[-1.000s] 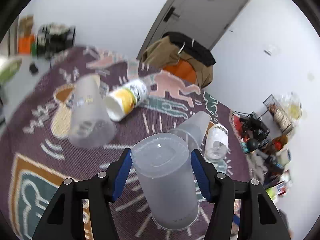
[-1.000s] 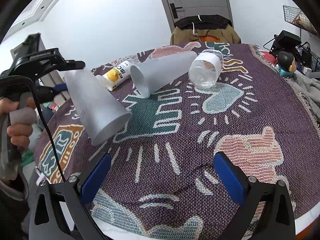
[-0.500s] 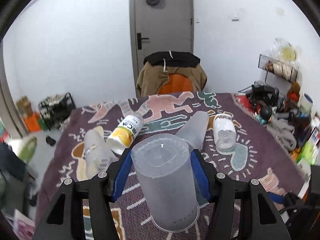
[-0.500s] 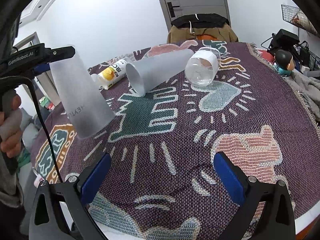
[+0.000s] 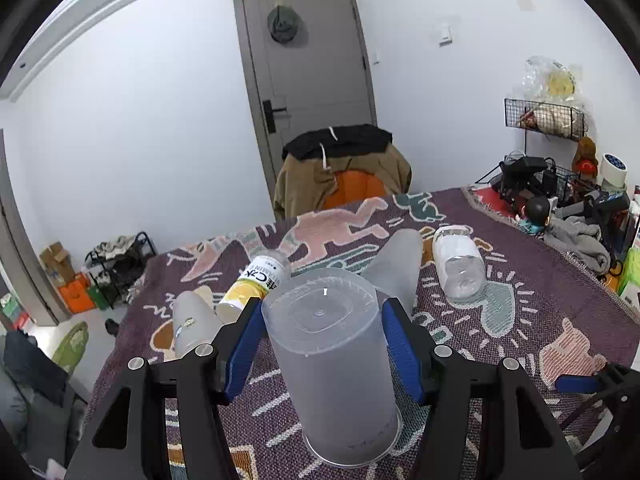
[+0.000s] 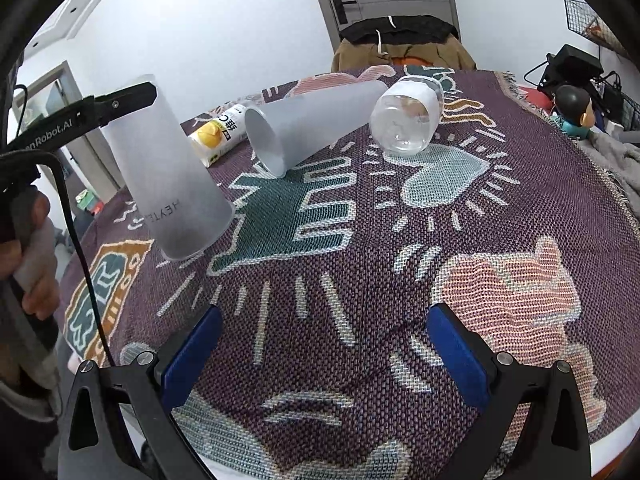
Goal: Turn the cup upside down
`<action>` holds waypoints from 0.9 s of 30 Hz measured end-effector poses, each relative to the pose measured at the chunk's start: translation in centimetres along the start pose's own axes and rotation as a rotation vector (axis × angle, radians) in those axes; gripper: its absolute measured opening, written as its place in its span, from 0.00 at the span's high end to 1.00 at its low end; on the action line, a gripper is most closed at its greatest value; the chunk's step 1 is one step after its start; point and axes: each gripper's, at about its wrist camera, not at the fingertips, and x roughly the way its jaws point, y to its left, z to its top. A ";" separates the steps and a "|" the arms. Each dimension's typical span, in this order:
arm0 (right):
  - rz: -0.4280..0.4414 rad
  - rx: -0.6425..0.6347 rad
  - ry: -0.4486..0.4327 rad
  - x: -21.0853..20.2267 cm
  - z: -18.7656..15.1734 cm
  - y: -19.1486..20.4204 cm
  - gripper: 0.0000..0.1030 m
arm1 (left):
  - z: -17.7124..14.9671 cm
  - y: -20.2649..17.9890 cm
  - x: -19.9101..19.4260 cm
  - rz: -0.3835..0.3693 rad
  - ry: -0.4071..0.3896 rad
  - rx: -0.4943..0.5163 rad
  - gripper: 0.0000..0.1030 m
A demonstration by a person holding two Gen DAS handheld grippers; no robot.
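Patterned blanket point(image 6: 360, 264); inverted cup point(image 5: 332, 364) clamped between left gripper point(image 5: 322, 344) fingers.

Counting three frosted cups: one held cup point(image 5: 332, 360), one middle cup point(image 5: 396, 264) and one far-left cup point(image 5: 192, 328), both lying. Counting two bottles, lying too: one yellow-labelled bottle point(image 5: 256, 284), one clear bottle point(image 5: 460, 268). Tallying two grippers: left gripper point(image 5: 320, 320), right gripper point(image 6: 324, 320).

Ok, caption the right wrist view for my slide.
Left gripper lowers inverted frosted cup onto woven tablecloth; right gripper open.
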 end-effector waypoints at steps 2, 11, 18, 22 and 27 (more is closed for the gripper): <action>0.008 0.003 0.004 0.1 0.0 0.0 0.00 | -0.3 0.0 -0.1 0.008 -0.020 0.007 0.39; 0.014 -0.012 0.004 0.2 -0.1 0.6 0.00 | -0.6 0.9 -0.7 -0.045 -0.015 -0.035 0.16; 0.046 -0.009 -0.014 -0.7 0.0 0.8 0.00 | -0.2 2.0 -3.0 -0.066 -0.051 -0.080 0.00; 0.053 -0.006 -0.033 -1.1 0.3 0.9 0.00 | -0.7 2.7 -3.7 -0.088 -0.035 -0.101 0.00; 0.042 -0.018 -0.077 -2.3 0.6 1.1 0.00 | -1.8 3.8 -4.9 -0.095 -0.055 -0.121 0.00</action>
